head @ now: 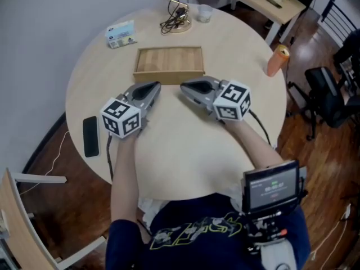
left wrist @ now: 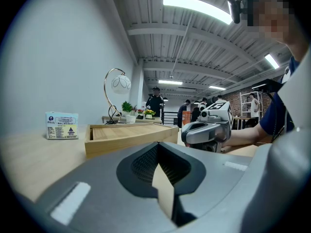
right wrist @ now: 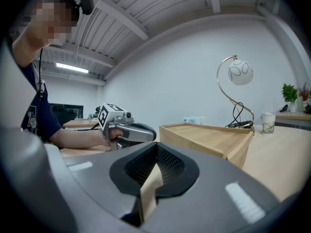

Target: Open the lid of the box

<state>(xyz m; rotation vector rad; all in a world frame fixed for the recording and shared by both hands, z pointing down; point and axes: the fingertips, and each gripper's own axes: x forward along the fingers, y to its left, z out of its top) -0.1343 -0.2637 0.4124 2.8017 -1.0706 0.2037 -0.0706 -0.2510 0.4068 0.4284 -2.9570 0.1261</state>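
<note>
A flat wooden box (head: 169,64) with its lid down lies on the far half of the round table (head: 185,156). Both grippers rest on the table just in front of it, tips pointed toward its near side. My left gripper (head: 153,87) is shut and empty, a short way from the box's left front corner. My right gripper (head: 184,87) is also shut and empty, near the right front corner. In the left gripper view the box (left wrist: 129,136) sits ahead with the right gripper (left wrist: 206,130) beside it. The right gripper view shows the box (right wrist: 209,137) and the left gripper (right wrist: 129,132).
A black phone (head: 90,136) lies at the table's left edge. A small printed packet (head: 121,34), a lamp base with cables (head: 177,18) and a cup (head: 203,13) stand behind the box. An orange bottle (head: 277,59) is at the right edge, an office chair (head: 329,94) beyond.
</note>
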